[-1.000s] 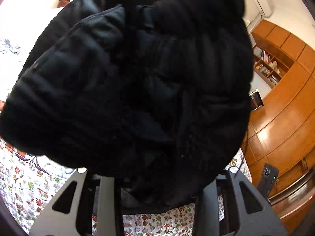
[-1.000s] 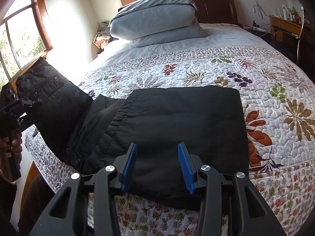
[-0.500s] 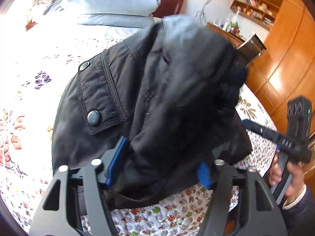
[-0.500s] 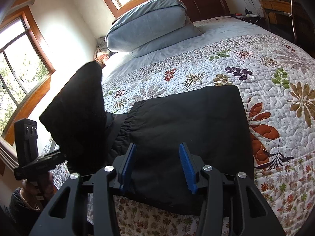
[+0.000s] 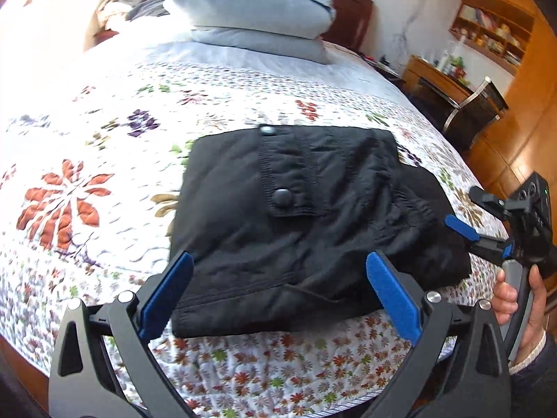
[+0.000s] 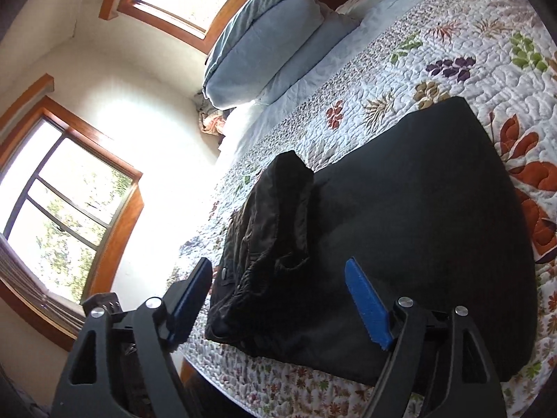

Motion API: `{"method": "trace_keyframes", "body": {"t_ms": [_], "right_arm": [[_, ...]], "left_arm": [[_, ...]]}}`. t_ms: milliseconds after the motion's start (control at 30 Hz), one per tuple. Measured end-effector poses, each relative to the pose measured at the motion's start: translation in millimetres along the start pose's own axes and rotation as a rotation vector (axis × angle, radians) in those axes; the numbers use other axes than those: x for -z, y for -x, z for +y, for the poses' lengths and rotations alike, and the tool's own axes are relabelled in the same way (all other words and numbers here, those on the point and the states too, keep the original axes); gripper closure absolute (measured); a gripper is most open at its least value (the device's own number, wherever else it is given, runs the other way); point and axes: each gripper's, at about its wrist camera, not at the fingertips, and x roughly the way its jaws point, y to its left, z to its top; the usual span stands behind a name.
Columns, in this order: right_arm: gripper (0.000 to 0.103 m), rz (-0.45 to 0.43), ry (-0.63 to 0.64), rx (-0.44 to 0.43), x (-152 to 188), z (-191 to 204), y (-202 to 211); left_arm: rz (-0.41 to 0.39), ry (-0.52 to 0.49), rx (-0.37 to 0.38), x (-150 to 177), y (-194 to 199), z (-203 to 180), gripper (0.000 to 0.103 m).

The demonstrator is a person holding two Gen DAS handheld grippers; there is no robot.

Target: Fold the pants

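so the black pants (image 5: 296, 216) are lying folded into a chunky rectangle on the floral quilt (image 5: 87, 181), close to the near edge of the bed, with a flap pocket and its round snap button (image 5: 282, 196) facing up on the top layer. The left gripper (image 5: 278, 292) sits right at the near edge of the bundle, jaws spread wide with the blue pads (image 5: 391, 296) on either side of the fabric edge and nothing pinched between them, looks like it's just hovering over the hem. Off on the right side of the left wrist view you can see the right gripper (image 5: 466, 233) with its blue tips near the right edge of the pants, held by a hand (image 5: 518, 299) on the grip. From the right wrist view the right gripper (image 6: 278, 299) is also wide open, pads apart, not gripping anything, and the pants (image 6: 400, 244) sit in front of it: a flat smooth layer underneath and a wrinkly bunched top fold (image 6: 275, 223) lying on the left part of it. Farther up the bed there's a stack of pale blue pillows (image 5: 250, 10) against the headboard, two wood-framed windows (image 6: 66, 209) on the left wall, and wooden shelves (image 5: 494, 31) plus a desk on the right
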Motion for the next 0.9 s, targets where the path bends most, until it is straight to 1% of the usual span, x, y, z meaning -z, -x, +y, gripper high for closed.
{"method": "trace_keyframes", "body": {"t_ms": [67, 133, 267, 333, 433, 500, 567, 700, 767, 833, 867, 900], "right_arm": [[0.022, 0.015, -0.030, -0.020, 0, -3, -9], [0.021, 0.021, -0.057, -0.047, -1, -6, -16], [0.021, 0.046, -0.149, -0.151, 0, -11, -35], [0.020, 0.058, -0.187, -0.169, 1, -12, -48], [0.015, 0.065, -0.203, -0.149, 2, -8, -63], [0.011, 0.068, -0.199, -0.125, 1, -5, -70], [0.010, 0.081, -0.182, -0.086, 1, 0, -77], [0.011, 0.134, -0.092, 0.060, 3, 20, -97], [0.010, 0.131, -0.099, 0.058, 6, 24, -98], [0.013, 0.117, -0.115, 0.063, 9, 24, -98], [0.022, 0.110, -0.114, 0.067, 9, 24, -98], [0.035, 0.111, -0.114, 0.077, 9, 23, -99]], "left_arm": [[0.014, 0.085, -0.065, 0, 1, 22, 0.003], [0.045, 0.159, -0.125, 2, 1, 44, 0.003], [0.106, 0.287, -0.175, 13, -5, 80, 0.003], [0.121, 0.339, -0.169, 19, -5, 95, 0.003], [0.128, 0.390, -0.149, 26, -7, 103, 0.003], [0.130, 0.402, -0.135, 28, -8, 106, 0.003], [0.136, 0.400, -0.123, 28, -8, 106, 0.003], [0.128, 0.371, -0.113, 28, -6, 104, 0.003], [0.122, 0.367, -0.103, 29, -5, 105, 0.003], [0.111, 0.380, -0.093, 30, -4, 108, 0.003], [0.109, 0.390, -0.089, 31, -4, 110, 0.003], [0.112, 0.401, -0.083, 32, -4, 111, 0.003]]}}
